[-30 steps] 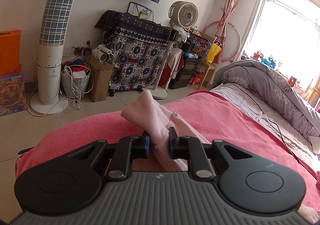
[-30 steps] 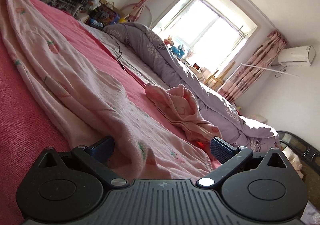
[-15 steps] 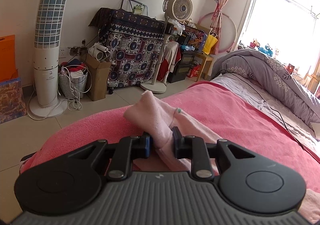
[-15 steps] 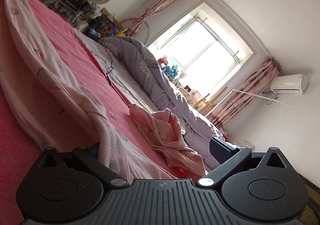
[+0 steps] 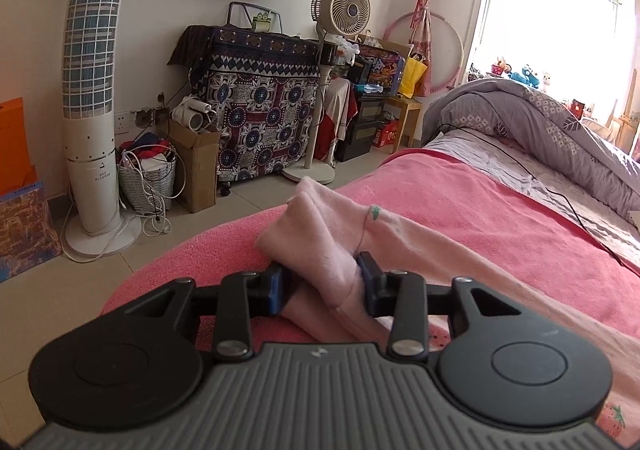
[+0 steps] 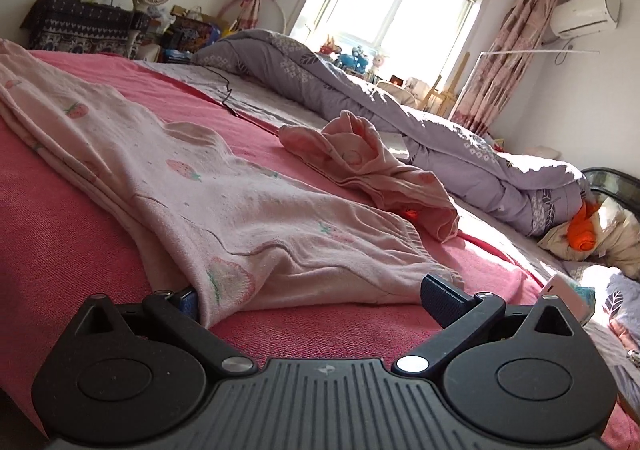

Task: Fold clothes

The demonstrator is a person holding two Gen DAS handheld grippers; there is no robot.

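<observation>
Your left gripper [image 5: 321, 286] is clamped on a bunched end of the pale pink strawberry-print cotton garment [image 6: 192, 185], holding that end just above the pink terry bedspread [image 5: 460, 205] near the bed's foot edge. Your right gripper [image 6: 312, 300] has its jaws spread wide with nothing between them, sitting low on the bedspread right at the garment's other end; cloth drapes over the left finger [image 6: 188, 300] but isn't pinched.

From there the garment runs long and mostly flat down the bedspread, lying doubled lengthwise with some rumpling, so I'd guess it's laid out and maybe halved, not yet a compact bundle. Just past it on the bedspread, toward the grey patterned quilt [image 6: 360, 97], there's a second crumpled pink garment [image 6: 372, 165] that's plainly unfolded. So there's a fair bit of folding left, I'd say.
</observation>
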